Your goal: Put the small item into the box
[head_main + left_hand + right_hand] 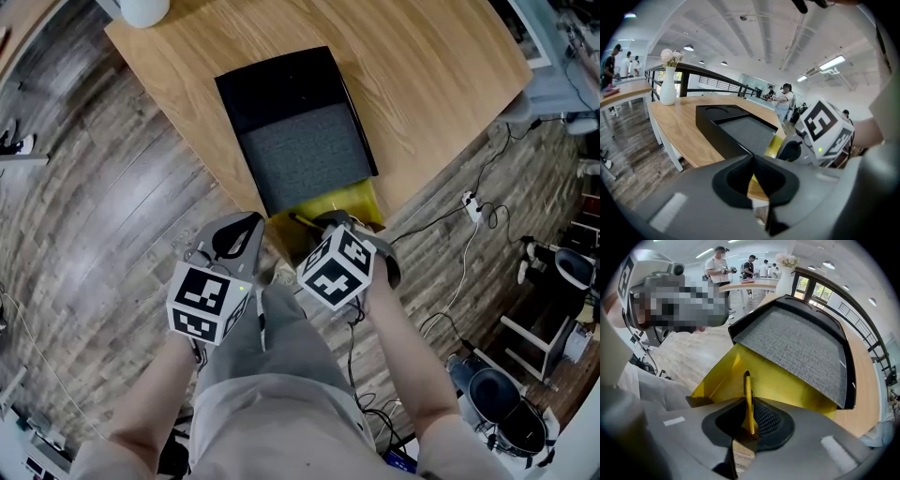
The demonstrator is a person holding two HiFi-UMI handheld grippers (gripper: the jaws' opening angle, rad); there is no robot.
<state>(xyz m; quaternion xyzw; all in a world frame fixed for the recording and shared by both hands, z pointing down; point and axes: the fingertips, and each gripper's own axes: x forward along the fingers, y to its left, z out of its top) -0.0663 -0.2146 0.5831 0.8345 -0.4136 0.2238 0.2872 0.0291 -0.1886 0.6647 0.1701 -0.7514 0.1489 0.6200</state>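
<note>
A black box (281,89) with a grey fabric panel (305,155) lies on the wooden table (431,66). A yellow box (349,200) sticks out from under its near end at the table's edge. My right gripper (749,420) is shut on a thin yellow piece (747,394), seen edge-on with a dark tip, right at the yellow box (778,380); whether it is that box's flap I cannot tell. My left gripper (752,176) is shut with nothing in it, held just off the table edge to the left of the right gripper (328,225).
A white vase (142,9) with flowers (669,57) stands at the table's far corner. Wood floor (84,187) surrounds the table, with cables (469,211) and gear to the right. People stand at other tables (740,284) in the background.
</note>
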